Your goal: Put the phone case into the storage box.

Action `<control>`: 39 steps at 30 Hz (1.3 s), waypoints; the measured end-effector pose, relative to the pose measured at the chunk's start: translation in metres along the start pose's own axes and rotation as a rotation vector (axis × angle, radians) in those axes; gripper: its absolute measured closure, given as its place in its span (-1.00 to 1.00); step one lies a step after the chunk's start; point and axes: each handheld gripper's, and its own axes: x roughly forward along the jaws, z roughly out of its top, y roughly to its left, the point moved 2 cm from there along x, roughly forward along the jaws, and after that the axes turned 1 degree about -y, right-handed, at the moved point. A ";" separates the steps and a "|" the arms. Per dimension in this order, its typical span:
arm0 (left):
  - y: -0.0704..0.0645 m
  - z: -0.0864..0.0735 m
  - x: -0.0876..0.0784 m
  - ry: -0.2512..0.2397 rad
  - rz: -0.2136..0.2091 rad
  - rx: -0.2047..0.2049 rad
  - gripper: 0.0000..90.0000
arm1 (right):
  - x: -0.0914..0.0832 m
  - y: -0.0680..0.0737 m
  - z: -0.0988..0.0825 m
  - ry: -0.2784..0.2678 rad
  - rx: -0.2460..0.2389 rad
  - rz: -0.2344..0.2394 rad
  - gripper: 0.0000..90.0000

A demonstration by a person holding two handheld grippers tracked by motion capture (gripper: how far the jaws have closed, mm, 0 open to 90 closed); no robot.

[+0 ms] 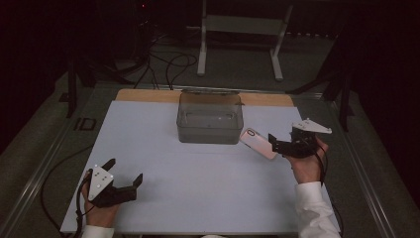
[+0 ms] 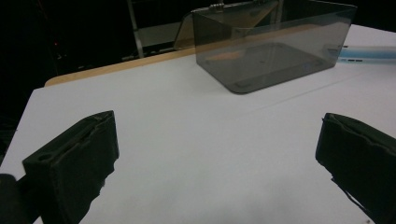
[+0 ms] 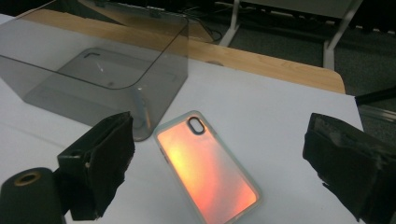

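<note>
Black jaws frame our nearest sight of the work — the right claw (image 3: 219, 163) spread wide above a phone (image 3: 208, 168) that lies camera-side up on the white counter (image 3: 261, 107), its glossy back catching an orange glow. We read that wide spread as preparation: the jaws stand well clear of either long edge and hold nothing, as if lined up to close across the phone's width. From the high view we see the same right claw (image 1: 277, 145) coming in from the right edge of the counter (image 1: 148, 129), its tips at the near end of the phone (image 1: 258, 143), which lies flat and angled, just beside the right front corner of a smoky transparent bin (image 1: 210, 119). That bin sits open-topped at the far middle of the counter, and its emptiness, together with the phone lying beside it, suggests to us that it is the destination. Our left claw (image 1: 125, 171) rests low at the near left, well apart from both — jaws fully parted, gripping nothing, apparently parked out of the way while the other hand works. Looking along the left claw (image 2: 217, 154), we see bare counter between its jaws and the bin (image 2: 273, 46) standing far ahead.
</note>
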 end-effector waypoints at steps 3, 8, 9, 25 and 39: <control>0.000 0.000 0.000 0.001 0.000 -0.001 -0.99 | 0.005 -0.003 0.001 0.009 0.005 -0.006 -0.80; 0.000 0.000 0.000 0.002 0.000 0.001 -0.99 | 0.014 -0.007 0.000 0.027 0.003 -0.005 -0.80; 0.000 0.000 0.000 0.003 0.000 0.001 -0.99 | 0.016 -0.008 0.000 0.029 0.004 -0.004 -0.80; 0.000 -0.001 0.001 0.005 -0.001 -0.002 -0.99 | 0.041 -0.021 -0.004 0.104 0.006 -0.005 -0.76; 0.000 -0.001 0.001 0.005 -0.001 -0.001 -0.99 | 0.066 -0.030 -0.008 0.158 -0.025 0.016 -0.70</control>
